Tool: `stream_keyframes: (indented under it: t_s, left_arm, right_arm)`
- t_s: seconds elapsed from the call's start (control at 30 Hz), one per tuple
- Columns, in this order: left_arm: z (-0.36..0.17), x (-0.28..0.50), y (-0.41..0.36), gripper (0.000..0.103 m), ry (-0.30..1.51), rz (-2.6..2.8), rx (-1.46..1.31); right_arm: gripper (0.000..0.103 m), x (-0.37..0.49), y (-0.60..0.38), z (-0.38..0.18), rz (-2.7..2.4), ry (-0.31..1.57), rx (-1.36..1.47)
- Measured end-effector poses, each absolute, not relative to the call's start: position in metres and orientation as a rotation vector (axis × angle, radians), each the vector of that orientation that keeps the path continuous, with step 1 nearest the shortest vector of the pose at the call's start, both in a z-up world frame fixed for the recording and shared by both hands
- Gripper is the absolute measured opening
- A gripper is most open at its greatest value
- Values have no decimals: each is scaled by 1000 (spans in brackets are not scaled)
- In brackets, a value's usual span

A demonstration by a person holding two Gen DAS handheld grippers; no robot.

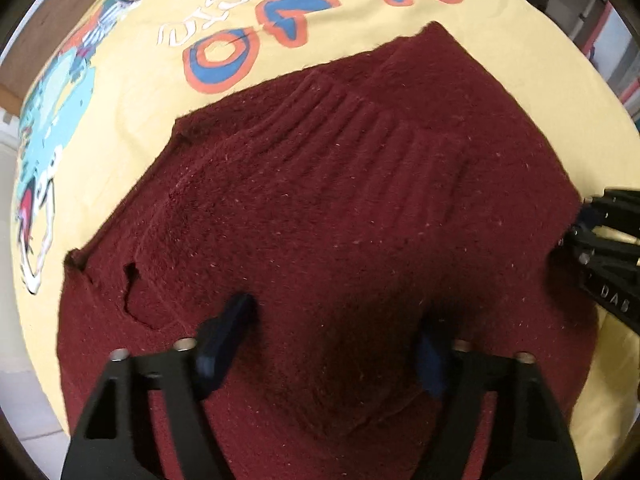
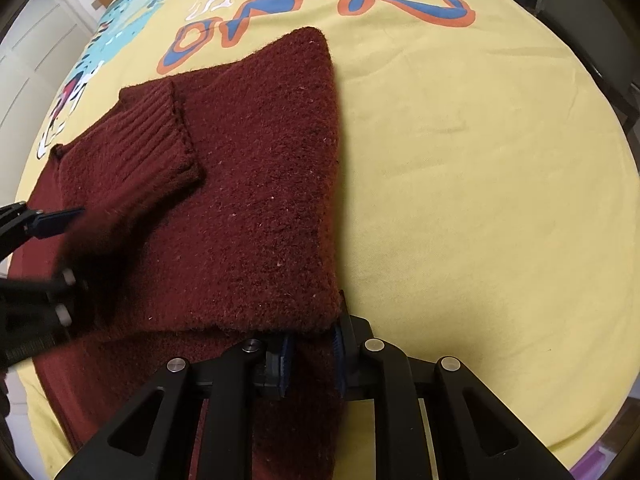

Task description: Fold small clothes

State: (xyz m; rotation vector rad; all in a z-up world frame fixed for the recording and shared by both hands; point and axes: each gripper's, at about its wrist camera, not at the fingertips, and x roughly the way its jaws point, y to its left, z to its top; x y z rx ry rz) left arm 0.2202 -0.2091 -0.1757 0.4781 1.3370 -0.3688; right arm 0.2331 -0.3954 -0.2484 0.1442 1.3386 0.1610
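Note:
A maroon knit sweater point(image 1: 340, 200) lies partly folded on a yellow printed cloth point(image 1: 520, 64). A sleeve with a ribbed cuff point(image 2: 160, 136) is laid across the sweater's body point(image 2: 260, 184). My left gripper point(image 1: 332, 340) points down onto the sweater's near part. Its blue pads point(image 1: 228, 332) stand well apart, with fabric lying between them. In the right wrist view the left gripper point(image 2: 68, 252) is blurred at the left edge. My right gripper point(image 2: 313, 354) is shut on the sweater's near right edge. The right gripper point(image 1: 568, 232) also shows at the right edge of the left wrist view.
The yellow cloth point(image 2: 480, 160) carries orange-and-blue "DINO" lettering point(image 2: 400, 0) and a dinosaur print point(image 1: 52, 120) at the far left. White cabinet doors point(image 2: 32, 60) stand beyond the left edge. Dark furniture point(image 2: 600, 40) stands at the far right.

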Motion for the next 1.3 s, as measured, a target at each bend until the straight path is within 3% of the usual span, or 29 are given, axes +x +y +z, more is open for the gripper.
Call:
stream_keyframes:
  t_s: [0.03, 0.1, 0.5, 0.87, 0.97, 1.07, 1.2, 1.27, 1.3]
  left_arm:
    - [-174, 225, -205, 34, 1335, -374, 453]
    - [-169, 231, -194, 13, 1315, -355, 413]
    - [-132, 243, -82, 13, 1220, -194, -13]
    - [-189, 215, -41, 19, 1331, -95, -242]
    - [-189, 213, -34, 24, 1330, -90, -275]
    - [-180, 208, -25, 37, 1348, -69, -236]
    - [-170, 206, -9, 74, 1369, -50, -200]
    - [-160, 209, 6, 83, 1357, -40, -192]
    - [-157, 210, 11, 95, 1353, -40, -190]
  right_arm:
    - [17, 233, -395, -249, 159, 1338, 143]
    - [18, 233, -395, -249, 157, 1336, 142]
    - [19, 232, -388, -250, 144, 1330, 129]
    - [20, 234, -382, -249, 137, 1354, 112]
    - [20, 234, -381, -248, 139, 1357, 106]
    - [20, 234, -378, -247, 146, 1356, 94]
    - [24, 229, -378, -244, 143, 1351, 87]
    - [32, 224, -376, -242, 130, 1351, 69]
    - [38, 223, -374, -240, 120, 1351, 46]
